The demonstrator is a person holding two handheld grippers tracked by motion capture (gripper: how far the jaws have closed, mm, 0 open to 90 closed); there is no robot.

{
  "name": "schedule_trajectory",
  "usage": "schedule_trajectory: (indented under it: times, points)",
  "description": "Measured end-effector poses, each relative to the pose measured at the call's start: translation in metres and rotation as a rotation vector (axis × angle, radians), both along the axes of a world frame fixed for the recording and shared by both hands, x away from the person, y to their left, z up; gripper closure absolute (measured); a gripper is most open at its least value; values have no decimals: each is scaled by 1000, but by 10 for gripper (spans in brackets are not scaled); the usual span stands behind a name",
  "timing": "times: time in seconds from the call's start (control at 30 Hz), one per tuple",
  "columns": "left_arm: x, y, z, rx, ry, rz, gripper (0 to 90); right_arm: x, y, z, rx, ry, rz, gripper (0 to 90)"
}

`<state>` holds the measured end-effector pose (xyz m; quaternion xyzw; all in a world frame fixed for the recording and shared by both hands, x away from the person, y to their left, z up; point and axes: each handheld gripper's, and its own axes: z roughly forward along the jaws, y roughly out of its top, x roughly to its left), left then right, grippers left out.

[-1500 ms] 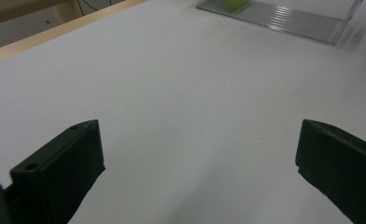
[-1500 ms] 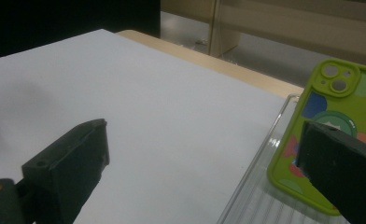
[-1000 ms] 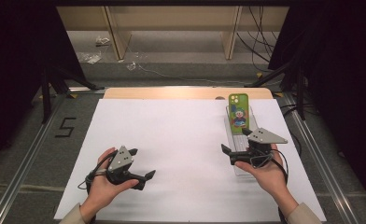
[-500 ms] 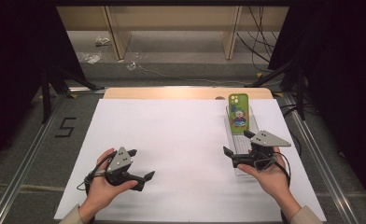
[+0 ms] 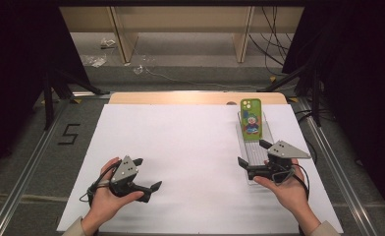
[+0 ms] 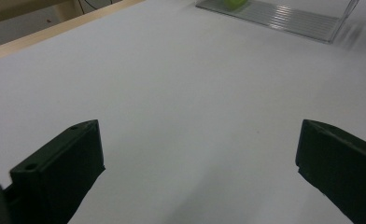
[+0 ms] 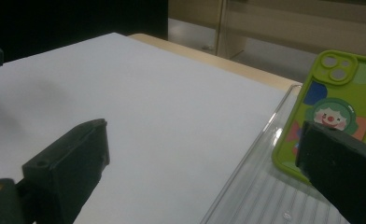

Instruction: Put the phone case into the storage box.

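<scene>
White paper-covered table (image 5: 190, 147) takes up the centre of the high view, wooden edge along its far side. Right of centre lies a clear ribbed plastic tray (image 5: 266, 129), long axis running away from the person; at its far end rests a lime-green phone case with a cartoon clown print (image 5: 251, 118), camera cutouts toward the far edge. In the right gripper view the case (image 7: 333, 109) sits at right of frame, seemingly propped against the tray's far end, partly hidden by the near jaw. Right gripper (image 5: 252, 157), lower right of the high view, hovers at the tray's near end, jaws spread wide, holding nothing; one jaw hangs above the tray, the other above bare paper to its left. Left gripper (image 5: 147, 173), lower left, rests low over bare paper well apart from the tray, jaws likewise wide apart and empty. Judgement: approach step, the right gripper closing on the case, grasp not yet begun. Next move calls for carrying the jaws forward along the tray and lining them up across the case's narrow width before closing. Against the frame a second ago: the right gripper sits slightly nearer the person and lower in frame; left gripper, tray and case look unchanged.
</scene>
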<state>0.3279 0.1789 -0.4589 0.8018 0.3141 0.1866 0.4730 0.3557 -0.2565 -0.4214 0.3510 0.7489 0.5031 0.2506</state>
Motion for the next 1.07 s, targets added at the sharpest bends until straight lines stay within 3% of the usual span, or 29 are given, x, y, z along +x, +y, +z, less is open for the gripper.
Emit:
schedule_trajectory:
  times: [1.07]
  points:
    - [1,-1,-1,1,5,-4,5,-7,-3,-3,17,-22,3,35]
